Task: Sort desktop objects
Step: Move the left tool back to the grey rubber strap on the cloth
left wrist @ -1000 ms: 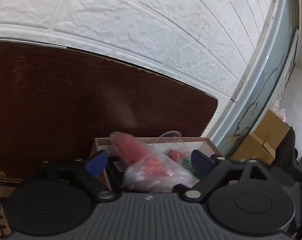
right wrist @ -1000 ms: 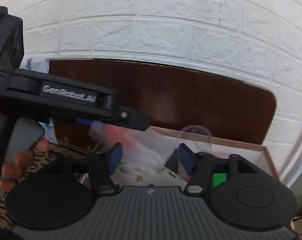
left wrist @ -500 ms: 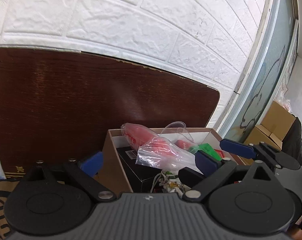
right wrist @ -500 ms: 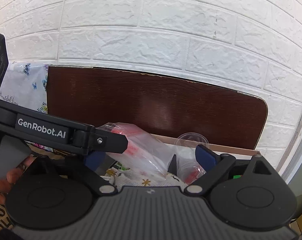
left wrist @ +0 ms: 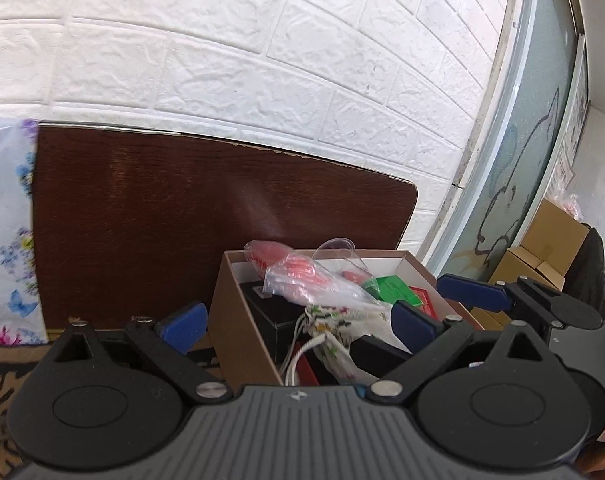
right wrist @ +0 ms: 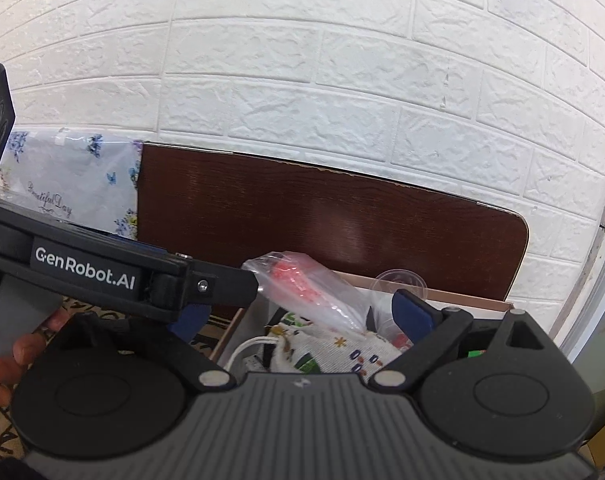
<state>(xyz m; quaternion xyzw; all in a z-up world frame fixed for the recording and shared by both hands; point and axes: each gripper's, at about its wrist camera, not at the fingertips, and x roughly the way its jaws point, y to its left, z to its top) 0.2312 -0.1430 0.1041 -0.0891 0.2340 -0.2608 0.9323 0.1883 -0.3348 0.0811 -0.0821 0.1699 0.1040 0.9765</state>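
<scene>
Change since earlier frames: both grippers have drawn back and up from the cardboard box [left wrist: 242,312]; more of the wall shows, and the clear bag now lies free.
Left gripper [left wrist: 298,322]: jaws wide, nothing between the pads; left fingertip outside the box wall, right one over the contents.
Right gripper [right wrist: 302,314]: jaws wide, empty, low over the box's near end.
Drawstring pouch [right wrist: 334,350]: nearest item, just ahead of the right gripper, inside the box.
Clear bag [left wrist: 302,280]: on top of the pile, long axis slanting from near-right to far-left.
Nearer hand: right, by my judgement.
Beyond: dark wooden board [left wrist: 162,216] against the brick wall [left wrist: 262,60].
</scene>
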